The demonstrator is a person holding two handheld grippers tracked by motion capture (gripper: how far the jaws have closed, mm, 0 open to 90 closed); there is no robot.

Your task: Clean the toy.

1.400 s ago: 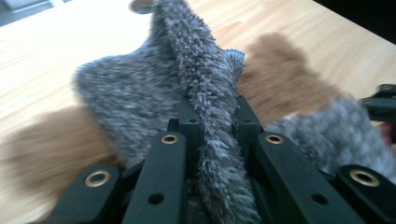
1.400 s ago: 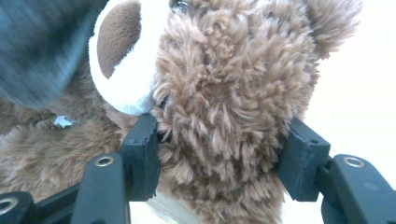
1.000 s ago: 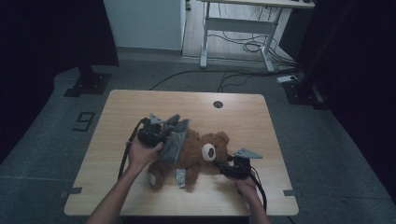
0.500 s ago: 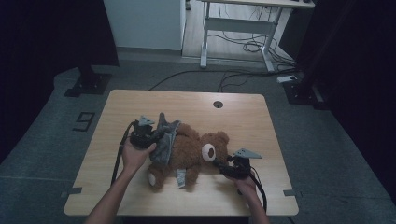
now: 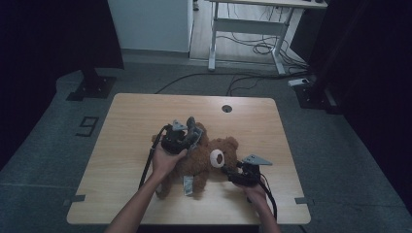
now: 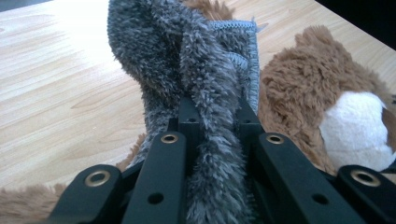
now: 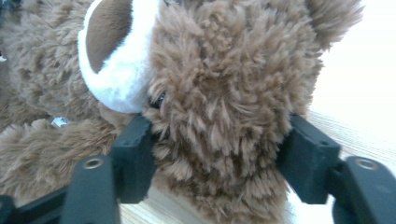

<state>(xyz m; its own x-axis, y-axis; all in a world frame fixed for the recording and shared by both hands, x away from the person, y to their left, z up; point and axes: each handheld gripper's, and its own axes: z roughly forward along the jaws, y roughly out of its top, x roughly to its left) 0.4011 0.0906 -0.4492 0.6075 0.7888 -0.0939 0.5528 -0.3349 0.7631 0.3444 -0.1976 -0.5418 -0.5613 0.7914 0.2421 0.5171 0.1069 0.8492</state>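
High view: left gripper pinches grey cloth over bear; right gripper, jaws just widening, straddles its head.

A lab: dark curtains, cabled floor, lone table.

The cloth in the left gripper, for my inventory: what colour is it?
Grey, fluffy cloth; clearest in the left gripper view.
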